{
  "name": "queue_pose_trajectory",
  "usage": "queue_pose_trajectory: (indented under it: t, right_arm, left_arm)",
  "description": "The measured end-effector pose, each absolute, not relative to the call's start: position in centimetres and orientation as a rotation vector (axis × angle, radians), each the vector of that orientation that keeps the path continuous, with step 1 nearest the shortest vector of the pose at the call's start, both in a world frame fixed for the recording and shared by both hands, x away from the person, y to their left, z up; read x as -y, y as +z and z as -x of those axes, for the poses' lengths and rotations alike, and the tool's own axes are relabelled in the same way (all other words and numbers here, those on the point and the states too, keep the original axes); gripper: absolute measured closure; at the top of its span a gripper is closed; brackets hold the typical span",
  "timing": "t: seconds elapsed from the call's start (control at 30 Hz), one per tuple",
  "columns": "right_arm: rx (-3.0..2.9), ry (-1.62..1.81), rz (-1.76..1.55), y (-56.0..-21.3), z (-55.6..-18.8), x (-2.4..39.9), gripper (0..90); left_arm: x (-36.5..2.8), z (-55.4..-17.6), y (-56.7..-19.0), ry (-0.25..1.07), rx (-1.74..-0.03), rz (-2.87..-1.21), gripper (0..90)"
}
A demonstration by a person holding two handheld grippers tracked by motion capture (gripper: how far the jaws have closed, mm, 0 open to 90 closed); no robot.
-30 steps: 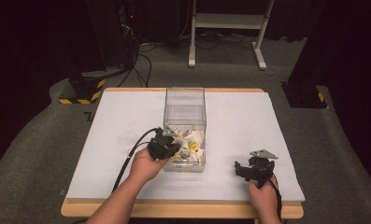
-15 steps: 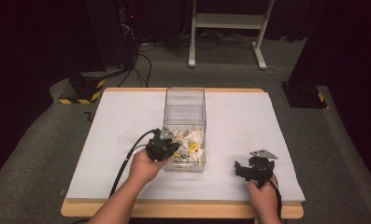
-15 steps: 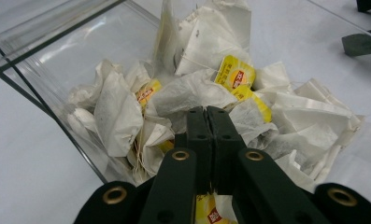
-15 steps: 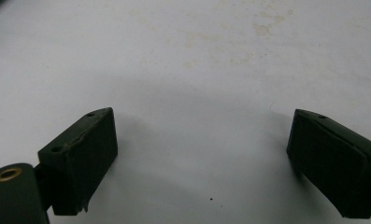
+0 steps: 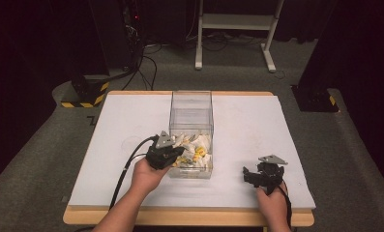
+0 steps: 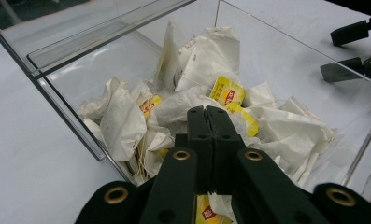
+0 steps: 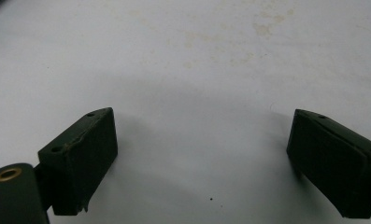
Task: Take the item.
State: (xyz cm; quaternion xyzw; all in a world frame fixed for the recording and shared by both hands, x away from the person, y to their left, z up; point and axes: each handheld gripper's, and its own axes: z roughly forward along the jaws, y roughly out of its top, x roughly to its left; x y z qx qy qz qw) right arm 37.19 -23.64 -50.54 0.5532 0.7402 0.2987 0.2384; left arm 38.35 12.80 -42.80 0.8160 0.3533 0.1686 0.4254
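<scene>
Inside the clear plastic box [image 6: 127,51], the left gripper [image 6: 206,112] is seen clenched among crumpled white and yellow tea-bag sachets [image 6: 122,121]; whether one is pinched cannot be told. Beside the box, the right gripper [image 7: 202,158] is held released over the bare white tabletop [image 5: 131,121], dark room behind.

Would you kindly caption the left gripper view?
Shut left tongs poised above tea bags in a clear box.
</scene>
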Motion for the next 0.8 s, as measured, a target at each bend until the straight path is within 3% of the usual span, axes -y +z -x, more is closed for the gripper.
queue_pose_trajectory:
  t: [0.8]
  right_arm:
    - [-2.026,0.819,-1.515,-50.5,-37.2,23.6,8.7]
  left_arm:
    - [-13.6,-37.0,-41.9,0.483,-0.826,-1.903,89.3]
